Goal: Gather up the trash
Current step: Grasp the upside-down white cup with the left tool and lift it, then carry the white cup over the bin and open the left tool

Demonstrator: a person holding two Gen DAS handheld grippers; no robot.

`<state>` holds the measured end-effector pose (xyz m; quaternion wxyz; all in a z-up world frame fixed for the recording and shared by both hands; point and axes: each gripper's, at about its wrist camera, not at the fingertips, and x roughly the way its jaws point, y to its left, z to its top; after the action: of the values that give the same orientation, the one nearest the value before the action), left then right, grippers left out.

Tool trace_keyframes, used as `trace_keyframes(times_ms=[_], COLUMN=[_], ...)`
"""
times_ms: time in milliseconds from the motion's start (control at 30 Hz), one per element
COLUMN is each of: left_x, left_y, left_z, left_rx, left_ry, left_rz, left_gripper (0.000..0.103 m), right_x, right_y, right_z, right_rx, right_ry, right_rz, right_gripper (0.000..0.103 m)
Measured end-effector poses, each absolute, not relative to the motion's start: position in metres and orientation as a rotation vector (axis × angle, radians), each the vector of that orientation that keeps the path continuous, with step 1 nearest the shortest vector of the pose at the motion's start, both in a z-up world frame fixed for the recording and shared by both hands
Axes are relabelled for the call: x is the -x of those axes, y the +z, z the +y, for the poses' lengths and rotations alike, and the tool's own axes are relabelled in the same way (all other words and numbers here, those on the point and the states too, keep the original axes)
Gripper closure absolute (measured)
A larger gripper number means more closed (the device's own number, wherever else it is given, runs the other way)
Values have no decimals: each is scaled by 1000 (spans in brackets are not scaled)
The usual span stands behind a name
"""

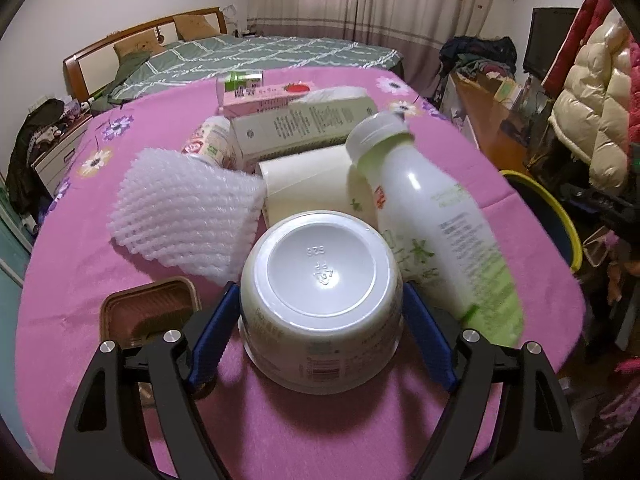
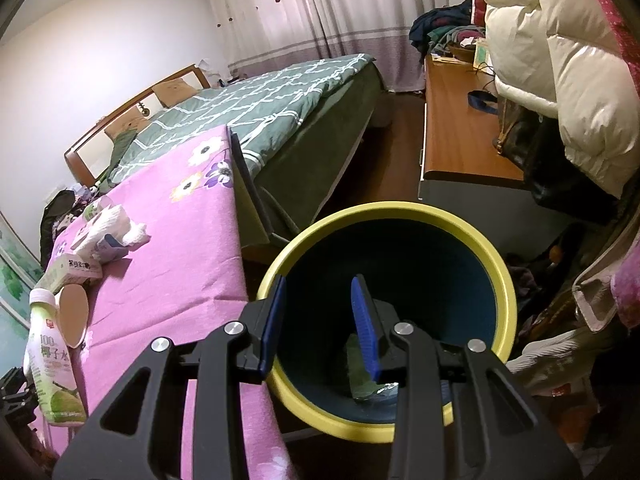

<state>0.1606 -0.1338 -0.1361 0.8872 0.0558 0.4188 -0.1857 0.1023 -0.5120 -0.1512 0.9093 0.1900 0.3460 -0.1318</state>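
My left gripper (image 1: 320, 300) stands around an upturned white plastic cup (image 1: 322, 280) on the pink tablecloth (image 1: 80, 240), its blue pads at the cup's two sides. A white and green bottle (image 1: 432, 216) leans just right of it. A white foam net (image 1: 188, 208), a paper roll (image 1: 308, 184), cartons (image 1: 304, 124) and a brown tray (image 1: 148, 312) lie around. My right gripper (image 2: 320, 300) is open and empty above the yellow-rimmed bin (image 2: 384, 236), which holds a green wrapper (image 2: 360, 376). The bottle also shows in the right wrist view (image 2: 50, 360).
A bed with a green quilt (image 2: 280, 96) lies behind the table. A wooden desk (image 2: 456, 120) with clothes and a white puffer jacket (image 2: 560, 64) stands right of the bin. A dresser (image 1: 60, 152) is at the far left.
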Motion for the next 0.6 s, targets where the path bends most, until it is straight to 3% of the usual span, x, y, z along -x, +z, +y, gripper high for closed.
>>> trace_keyframes(times_ms=[333,600], left_x=[-116,-97], left_y=[-91,-56], left_z=[-121,-164], left_rx=[-111,-149], left_ry=[-370,-488], left_rz=[800,728], left_gripper=[23,23], right_x=[-98,-68], right_y=[-148,-133], right_z=[-503,-513], right_rx=[-400,-375], right_ry=[-229,-278], right_rz=[702,658], right_gripper=[70,70])
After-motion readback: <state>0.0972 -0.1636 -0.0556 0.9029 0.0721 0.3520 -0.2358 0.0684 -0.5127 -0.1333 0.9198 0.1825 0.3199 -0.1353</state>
